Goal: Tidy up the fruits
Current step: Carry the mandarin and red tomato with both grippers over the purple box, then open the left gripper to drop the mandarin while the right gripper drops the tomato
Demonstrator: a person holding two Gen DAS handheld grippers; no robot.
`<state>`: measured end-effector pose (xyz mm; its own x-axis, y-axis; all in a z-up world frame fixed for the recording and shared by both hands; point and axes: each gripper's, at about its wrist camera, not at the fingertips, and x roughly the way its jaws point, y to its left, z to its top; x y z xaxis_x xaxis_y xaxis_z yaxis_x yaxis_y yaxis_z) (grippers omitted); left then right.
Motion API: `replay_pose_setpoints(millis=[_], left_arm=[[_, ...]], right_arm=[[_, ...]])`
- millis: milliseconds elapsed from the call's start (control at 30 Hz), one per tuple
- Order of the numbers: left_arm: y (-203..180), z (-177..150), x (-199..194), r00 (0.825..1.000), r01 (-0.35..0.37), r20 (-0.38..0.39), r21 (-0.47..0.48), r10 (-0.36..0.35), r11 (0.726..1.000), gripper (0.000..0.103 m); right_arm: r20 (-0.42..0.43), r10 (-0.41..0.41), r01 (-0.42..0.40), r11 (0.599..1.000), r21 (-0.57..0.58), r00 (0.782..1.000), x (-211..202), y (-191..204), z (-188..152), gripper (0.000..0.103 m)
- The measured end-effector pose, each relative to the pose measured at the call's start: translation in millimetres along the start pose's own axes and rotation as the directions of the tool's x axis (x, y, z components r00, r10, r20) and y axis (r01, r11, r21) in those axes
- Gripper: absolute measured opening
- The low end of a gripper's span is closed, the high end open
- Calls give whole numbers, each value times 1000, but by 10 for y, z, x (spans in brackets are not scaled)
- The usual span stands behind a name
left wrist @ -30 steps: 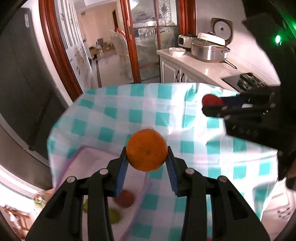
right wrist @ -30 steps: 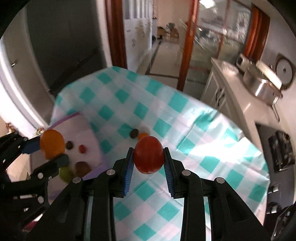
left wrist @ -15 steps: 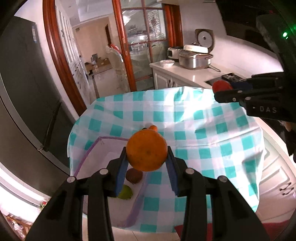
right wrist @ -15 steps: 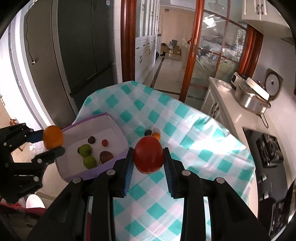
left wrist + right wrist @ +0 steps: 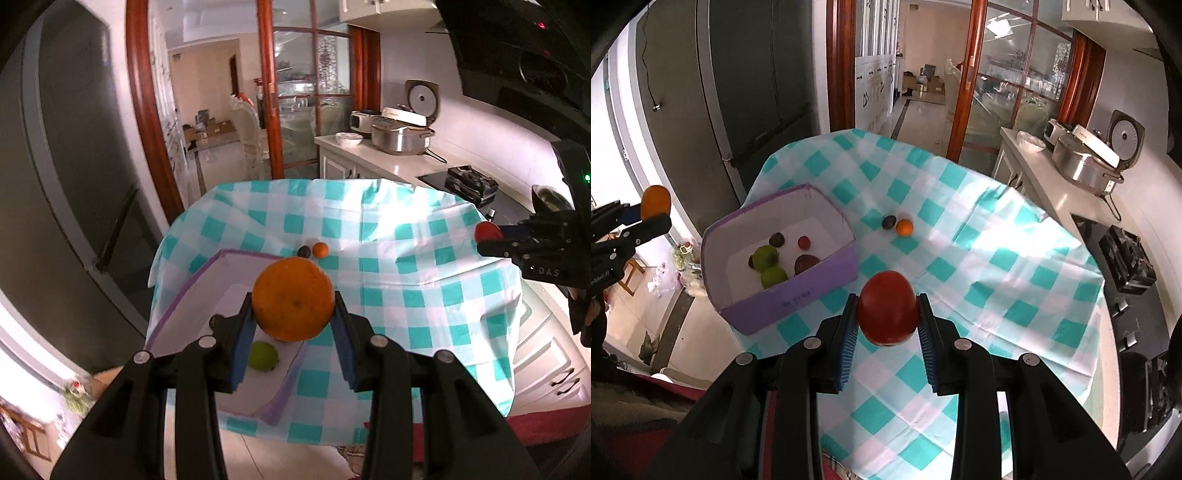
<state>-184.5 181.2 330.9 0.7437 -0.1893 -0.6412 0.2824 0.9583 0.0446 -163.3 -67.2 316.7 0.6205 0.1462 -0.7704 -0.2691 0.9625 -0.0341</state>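
We are holding the orange [image 5: 293,299] in the left gripper [image 5: 293,325] and the red fruit [image 5: 888,308] in the right gripper [image 5: 888,332], fingers gripping both, likely needing lowering into the purple box [image 5: 798,295] at left of frame

White letters reading "DAS" stand on the black body of the right gripper [image 5: 493,240], seen at the right edge of the left wrist view. Small dark print sits on the front wall of the purple box [image 5: 798,295], too blurred to read. Faint pale lettering on the left gripper [image 5: 646,218] body is also illegible.
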Motion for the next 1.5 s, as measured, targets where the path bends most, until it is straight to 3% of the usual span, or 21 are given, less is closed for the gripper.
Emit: replay_pose_setpoints(millis=[333, 567, 733, 1000, 1200, 1333, 1400, 1500], left_arm=[[430, -391, 426, 993, -33, -113, -138, 17, 990, 40], [775, -678, 945, 975, -108, -218, -288, 44, 951, 40], [975, -837, 1336, 957, -167, -283, -337, 70, 926, 40], [1352, -878, 2011, 903, -257, -423, -383, 79, 887, 40], [1652, -736, 2504, 855, -345, -504, -372, 125, 861, 40], [1904, -777, 2809, 822, -425, -551, -432, 140, 795, 40], [2033, -878, 2926, 813, -447, -571, -480, 118, 755, 40], [2129, -992, 3048, 791, -480, -600, -484, 122, 732, 40]], right_arm=[[-15, 68, -69, 995, -73, 998, 416, 296, 221, 31], [-106, 167, -183, 969, -167, 980, 1226, 666, 519, 31], [-189, 241, -286, 920, -269, 952, 1960, 1061, 715, 31], [-303, 288, -373, 886, -276, 909, 3115, 1590, 999, 31], [-381, 253, -353, 910, -219, 889, 3892, 1805, 1310, 31], [-415, 302, -380, 917, -118, 858, 4301, 1883, 1463, 31], [-431, 299, -383, 915, -123, 852, 4417, 1977, 1481, 31], [-464, 230, -355, 913, -202, 856, 4616, 2165, 1435, 31]])
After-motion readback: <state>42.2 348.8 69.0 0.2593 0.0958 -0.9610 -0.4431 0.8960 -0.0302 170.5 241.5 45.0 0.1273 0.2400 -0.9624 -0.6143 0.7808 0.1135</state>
